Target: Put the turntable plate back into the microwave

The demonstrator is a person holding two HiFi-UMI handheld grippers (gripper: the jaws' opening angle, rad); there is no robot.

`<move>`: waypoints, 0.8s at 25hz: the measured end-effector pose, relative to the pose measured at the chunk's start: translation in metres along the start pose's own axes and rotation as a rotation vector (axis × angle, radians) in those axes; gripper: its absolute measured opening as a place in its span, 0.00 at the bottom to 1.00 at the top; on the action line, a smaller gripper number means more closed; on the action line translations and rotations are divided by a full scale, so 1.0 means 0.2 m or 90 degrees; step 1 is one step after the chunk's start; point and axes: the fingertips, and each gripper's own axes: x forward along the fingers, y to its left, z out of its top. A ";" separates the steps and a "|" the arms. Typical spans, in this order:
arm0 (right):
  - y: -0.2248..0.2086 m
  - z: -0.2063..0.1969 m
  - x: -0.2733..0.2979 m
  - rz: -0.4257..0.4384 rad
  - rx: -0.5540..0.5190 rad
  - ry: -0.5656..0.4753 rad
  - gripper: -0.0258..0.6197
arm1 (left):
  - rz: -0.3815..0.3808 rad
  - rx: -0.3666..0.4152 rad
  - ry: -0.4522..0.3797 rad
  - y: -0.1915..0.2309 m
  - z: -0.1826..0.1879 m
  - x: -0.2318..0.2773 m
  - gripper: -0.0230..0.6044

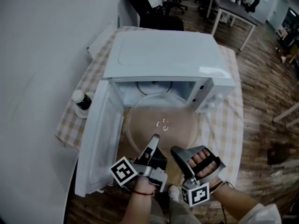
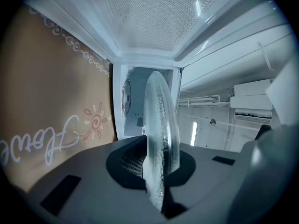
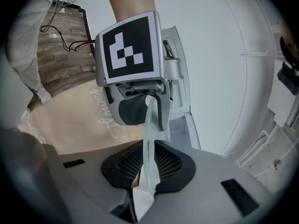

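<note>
The microwave (image 1: 163,55) stands on the bench (image 1: 229,125) with its door (image 1: 96,139) swung fully out to its left, so its mouth is unblocked. The turntable plate (image 1: 161,122) hangs at that mouth. Its far rim is just inside the cavity (image 1: 154,87) and most of the glass is out in front of the microwave. The plate's right edge runs close to the microwave's control-panel side, with a little more room on the hinge side. A bottle (image 1: 83,99) stands left of the microwave, behind the door and well apart from the plate.

Both grippers grip the plate's near rim in front of the microwave. The left gripper (image 2: 156,171) is clamped on the glass edge, pointing into the cavity. The right gripper (image 3: 147,167), just beside it, pinches the same rim. The right hand (image 1: 205,164) curls through its handle.
</note>
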 end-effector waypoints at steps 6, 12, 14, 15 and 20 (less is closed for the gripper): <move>0.02 -0.03 0.09 -0.004 -0.012 -0.010 0.15 | -0.004 -0.002 -0.002 0.06 0.06 0.05 0.06; 0.00 -0.05 0.19 -0.011 -0.016 -0.019 0.15 | -0.002 -0.003 -0.002 0.12 0.13 0.12 0.06; 0.01 -0.08 0.23 -0.016 -0.020 -0.011 0.15 | -0.002 0.000 -0.002 0.13 0.16 0.15 0.06; 0.00 -0.09 0.25 -0.017 -0.019 -0.011 0.15 | -0.002 0.001 -0.002 0.13 0.17 0.16 0.06; 0.01 -0.13 0.33 -0.008 -0.009 -0.009 0.15 | 0.001 0.000 -0.003 0.16 0.22 0.23 0.06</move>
